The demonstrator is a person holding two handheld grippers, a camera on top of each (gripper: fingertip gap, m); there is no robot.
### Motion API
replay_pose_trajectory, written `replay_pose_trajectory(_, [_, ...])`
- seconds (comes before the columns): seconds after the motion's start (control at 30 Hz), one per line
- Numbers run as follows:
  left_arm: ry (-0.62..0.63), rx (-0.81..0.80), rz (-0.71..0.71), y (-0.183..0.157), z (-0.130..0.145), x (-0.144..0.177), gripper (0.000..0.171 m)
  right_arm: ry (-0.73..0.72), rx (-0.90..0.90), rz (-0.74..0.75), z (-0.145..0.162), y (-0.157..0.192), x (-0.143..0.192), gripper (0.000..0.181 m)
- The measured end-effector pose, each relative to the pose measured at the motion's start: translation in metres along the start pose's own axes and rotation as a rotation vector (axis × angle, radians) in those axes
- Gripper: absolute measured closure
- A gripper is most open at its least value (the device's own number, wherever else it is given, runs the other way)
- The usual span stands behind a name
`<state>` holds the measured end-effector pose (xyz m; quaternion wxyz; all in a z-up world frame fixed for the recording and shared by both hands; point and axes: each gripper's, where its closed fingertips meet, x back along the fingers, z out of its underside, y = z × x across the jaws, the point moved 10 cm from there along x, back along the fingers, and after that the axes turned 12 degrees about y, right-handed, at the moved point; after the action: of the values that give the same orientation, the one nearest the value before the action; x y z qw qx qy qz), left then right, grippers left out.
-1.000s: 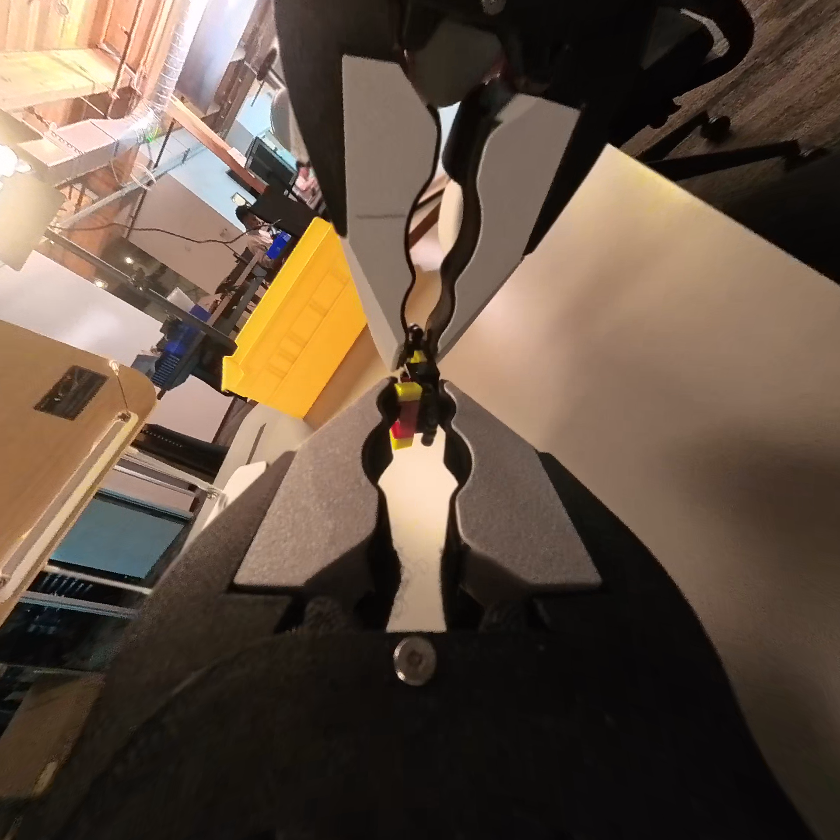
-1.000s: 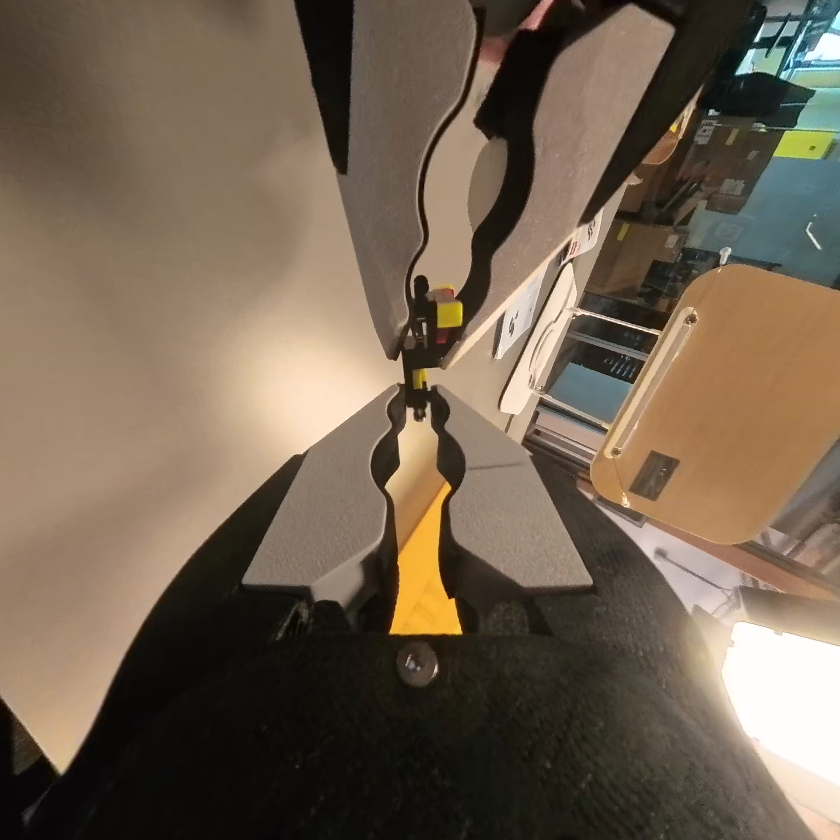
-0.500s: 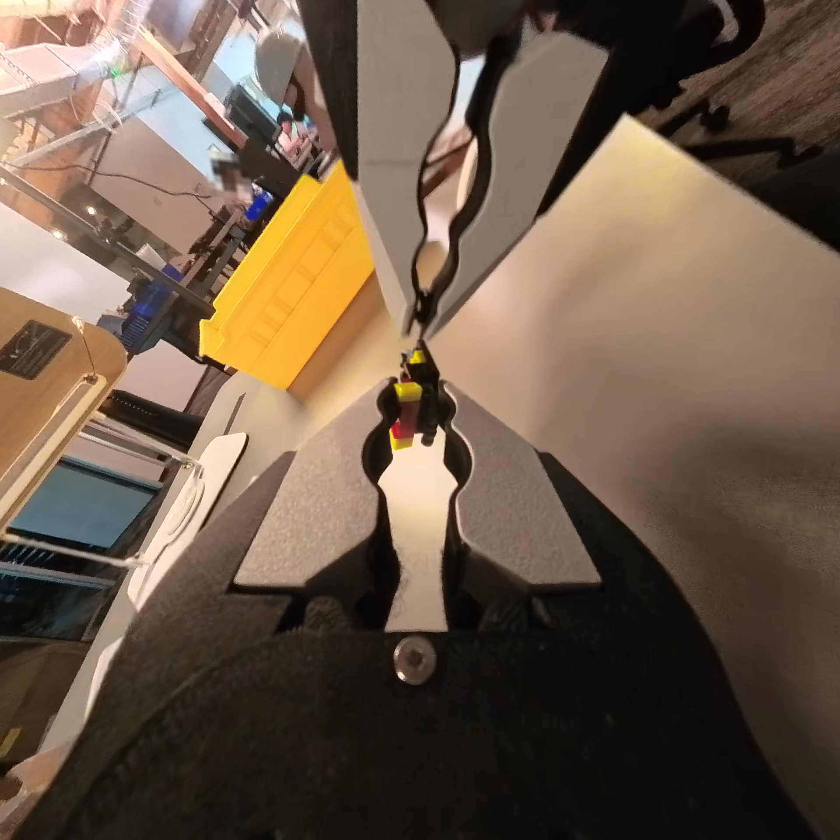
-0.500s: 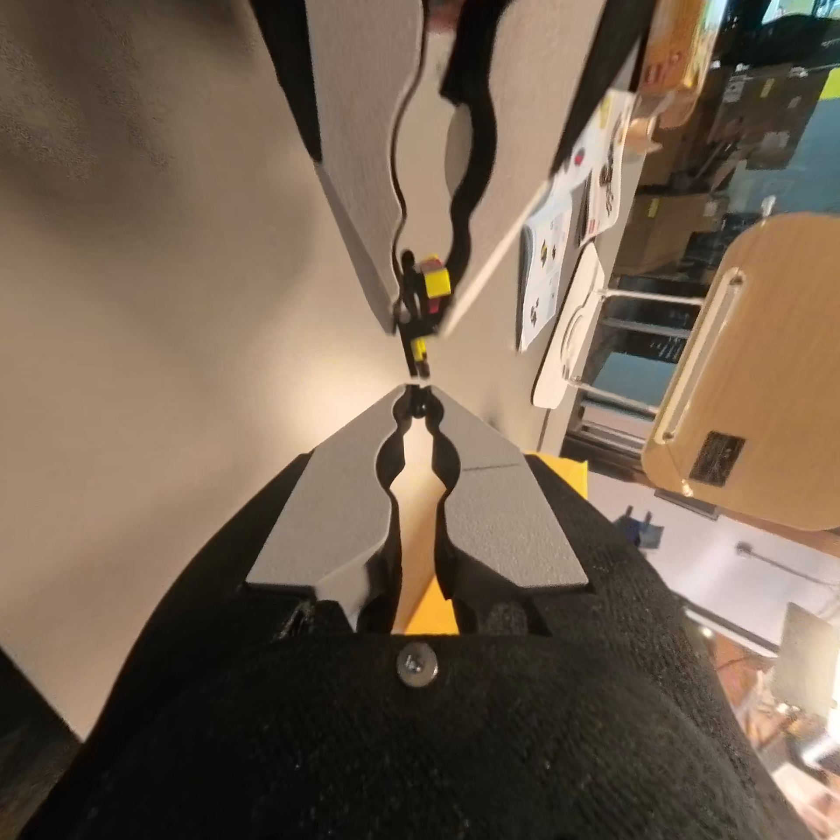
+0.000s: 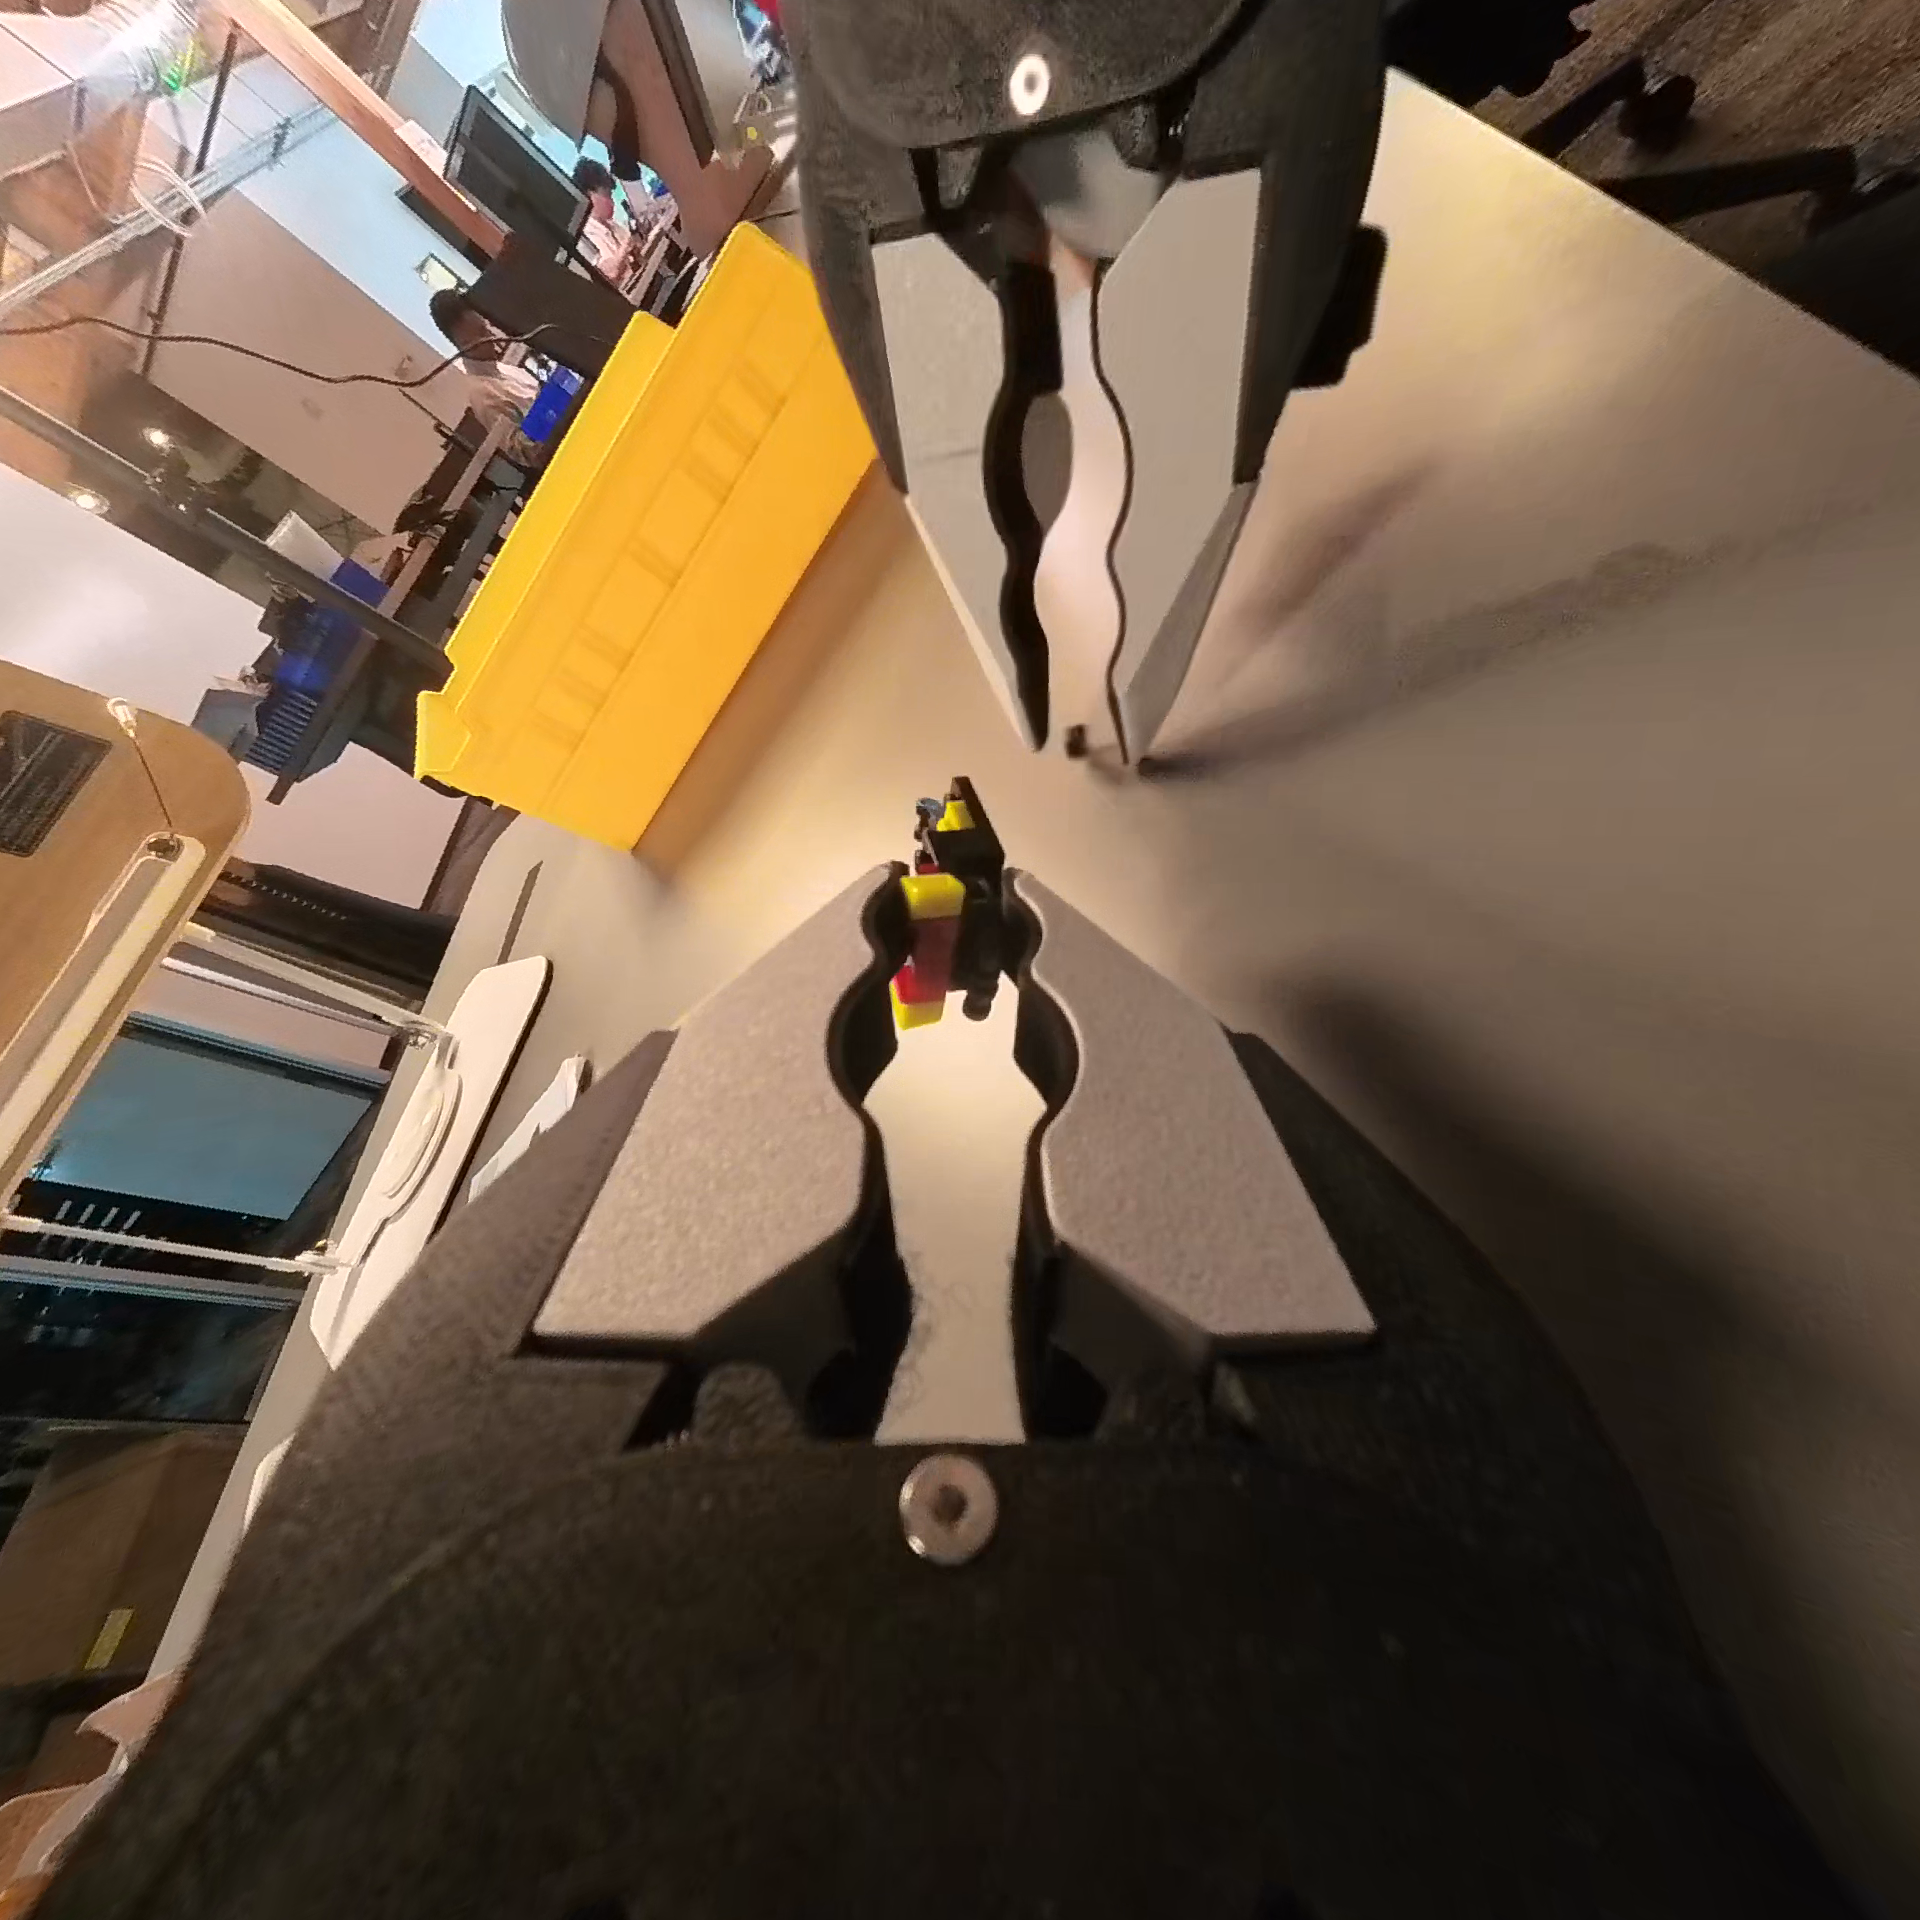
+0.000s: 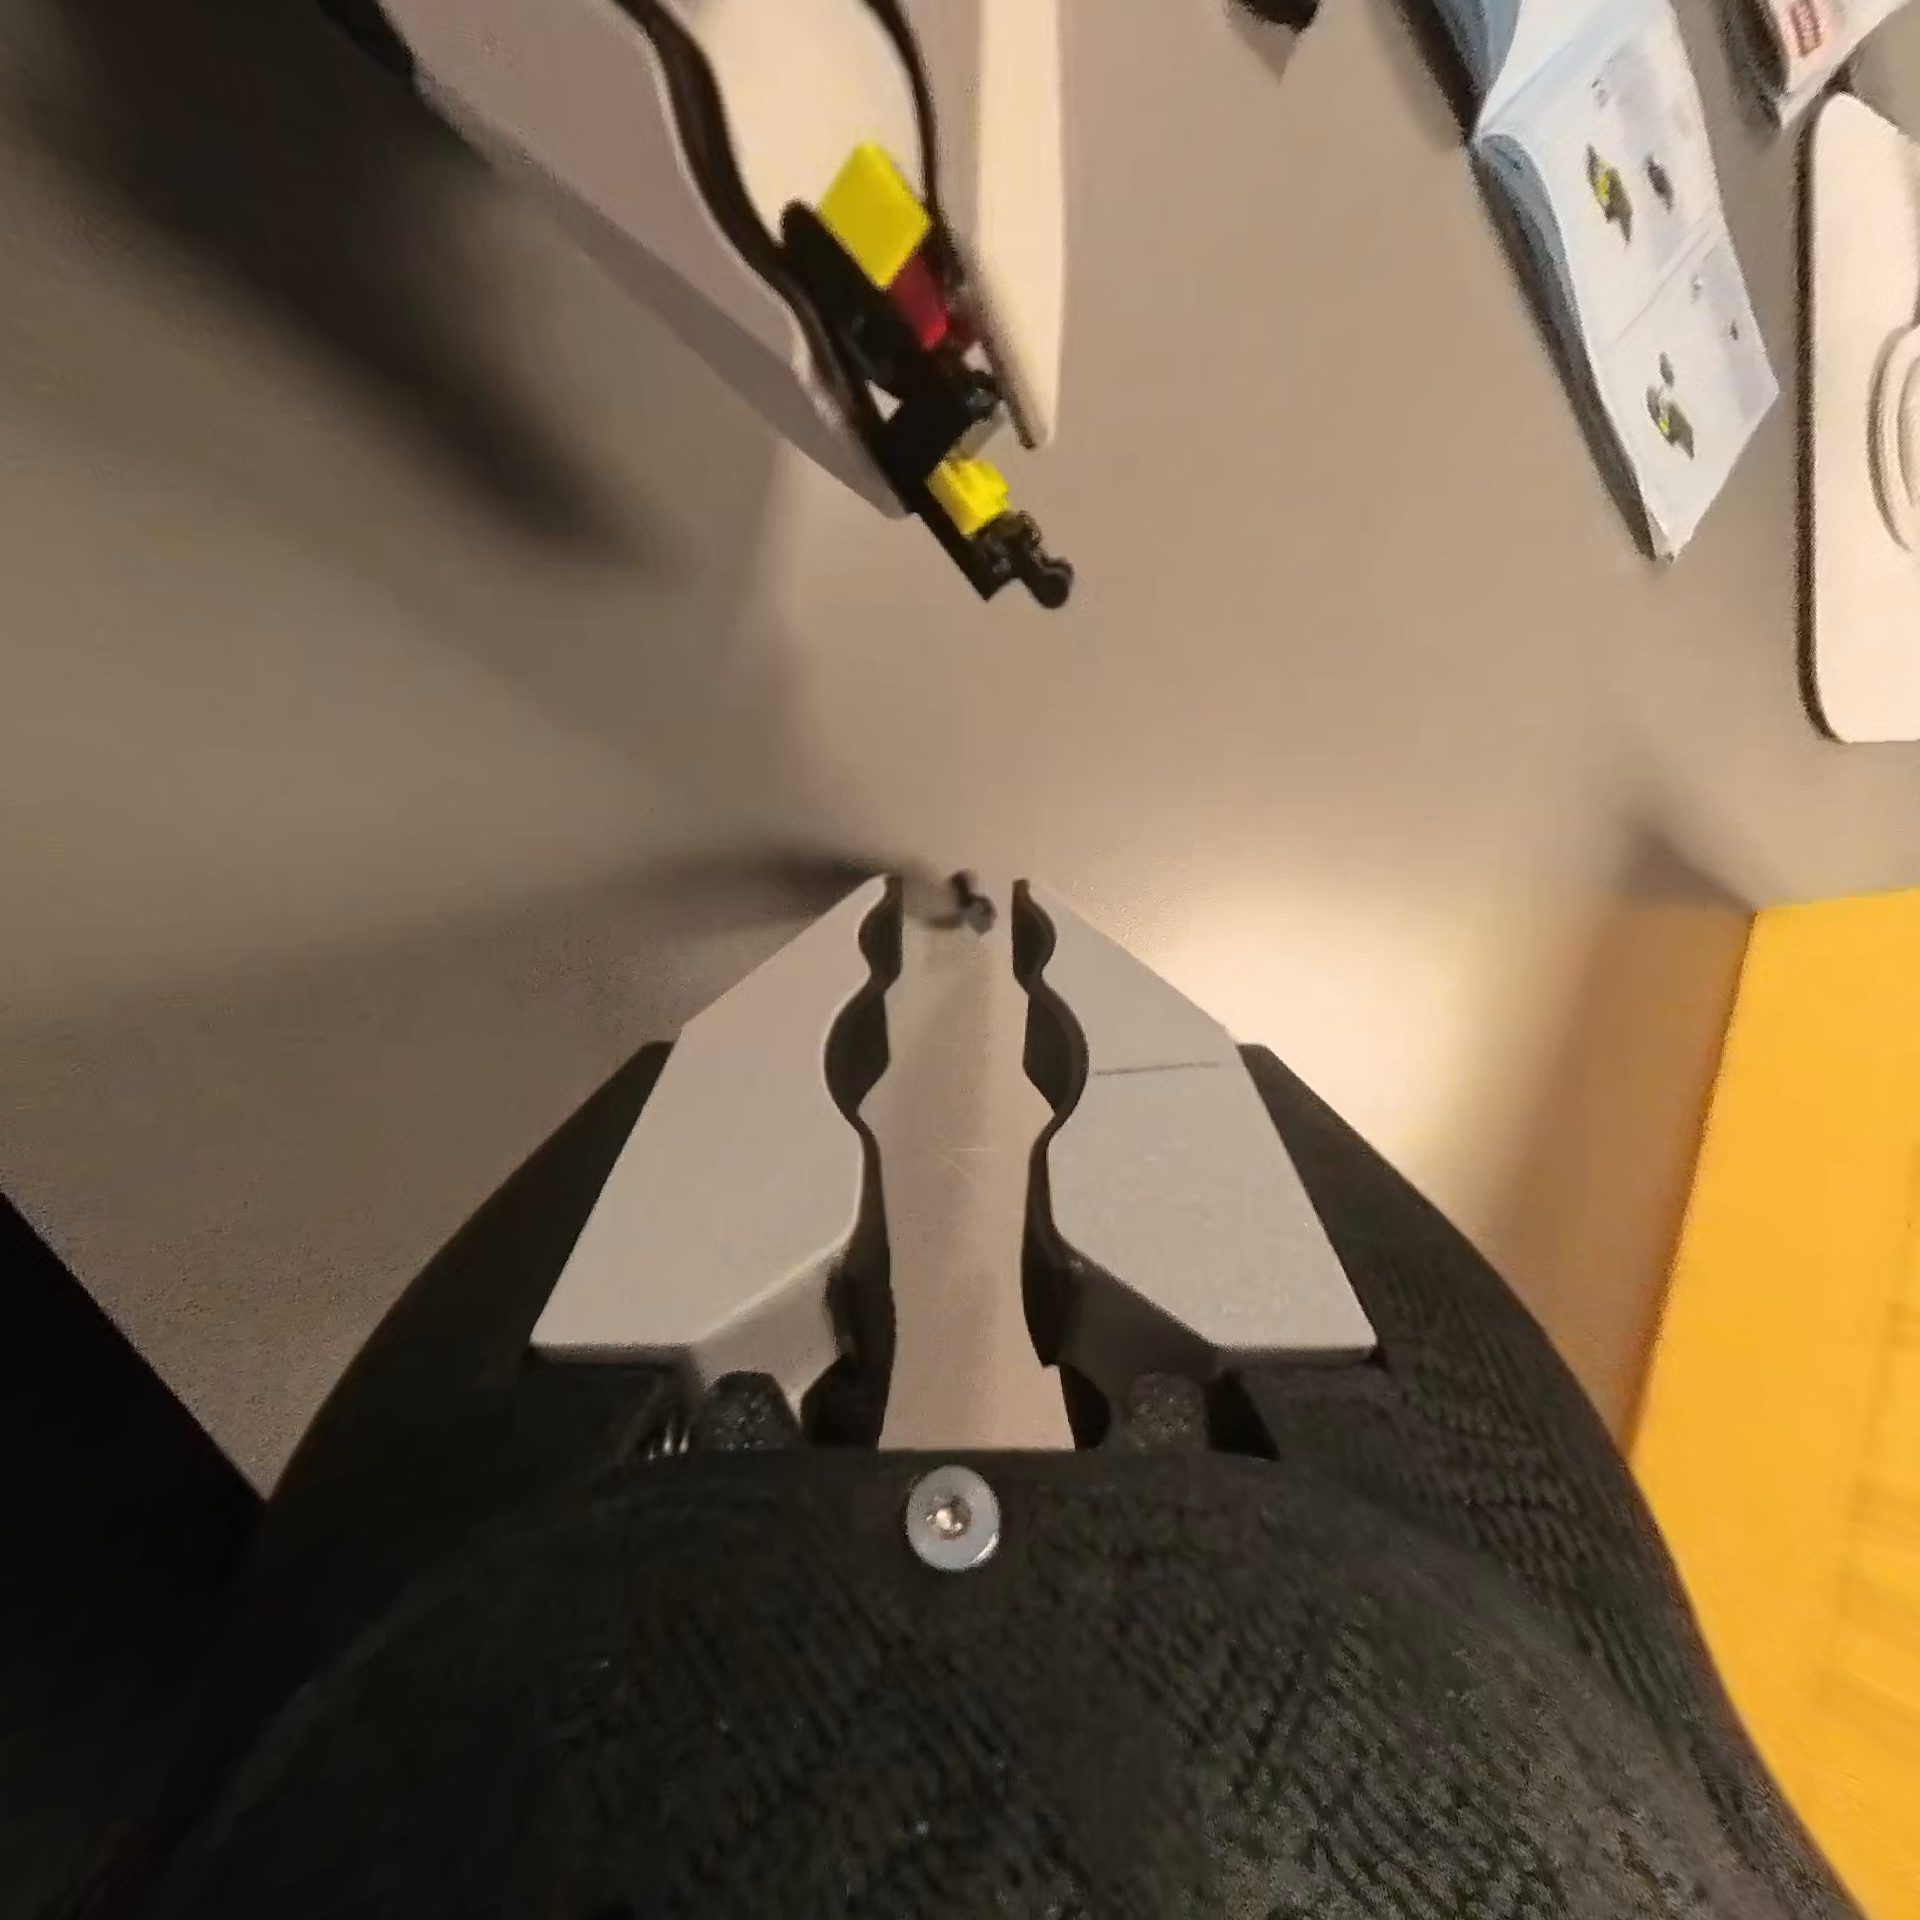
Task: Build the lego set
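Note:
My left gripper (image 5: pixel 951 885) is shut on a small lego assembly (image 5: pixel 948 914) of black, yellow and red pieces, held above the beige table (image 5: pixel 1455 831). The assembly also shows in the right wrist view (image 6: pixel 914 343), clamped between the left gripper's fingers at the upper left. My right gripper (image 6: pixel 953 885) is down at the table with its jaws slightly apart. A tiny black piece (image 6: pixel 961 902) lies between its tips, touching neither finger. In the left wrist view the right gripper (image 5: pixel 1081 743) is above and right of the assembly, apart from it.
A yellow bin (image 5: pixel 644 582) stands at the table's far side and also shows at the right edge of the right wrist view (image 6: pixel 1818 1351). An instruction booklet (image 6: pixel 1621 260) and a white tray (image 6: pixel 1860 416) lie beyond. A wooden chair back (image 5: pixel 83 883) is off the table. One gripper's finger ends stand about 7 cm off the other's.
The two grippers were tip to tip at the assembly and have pulled apart. My right gripper has dropped to the table and opened a little, with the tiny black piece between its tips.

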<state>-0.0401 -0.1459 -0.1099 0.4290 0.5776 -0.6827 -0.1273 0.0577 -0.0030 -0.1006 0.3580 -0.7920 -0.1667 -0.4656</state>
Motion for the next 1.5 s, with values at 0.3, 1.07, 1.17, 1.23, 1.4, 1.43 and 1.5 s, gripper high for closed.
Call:
replay_pose_trajectory(0.3, [0.013,-0.036,0.012,-0.004,0.003,-0.004,0.156,-0.142,-0.454,-0.017,0.019,0.016,0.001,0.151])
replay_pose_trajectory(1.07, [0.042,-0.173,0.006,-0.017,0.004,-0.005,0.156,-0.147,-0.826,0.035,0.025,0.019,-0.003,0.174])
replay_pose_trajectory(1.17, [0.049,-0.19,0.002,-0.019,0.004,-0.006,0.156,-0.143,-0.823,0.044,0.025,0.019,-0.003,0.174])
replay_pose_trajectory(1.23, [0.044,-0.195,0.007,-0.02,0.004,-0.006,0.156,-0.145,-0.826,0.04,0.025,0.019,-0.003,0.174])
replay_pose_trajectory(1.4, [0.049,-0.197,-0.003,-0.02,0.004,-0.006,0.156,-0.149,-0.834,0.035,0.026,0.018,-0.003,0.173])
replay_pose_trajectory(1.43, [0.048,-0.201,-0.008,-0.021,0.004,-0.006,0.156,-0.15,-0.837,0.035,0.026,0.018,-0.003,0.172])
replay_pose_trajectory(1.5, [0.045,-0.206,-0.015,-0.021,0.004,-0.005,0.156,-0.153,-0.841,0.032,0.027,0.018,-0.003,0.169])
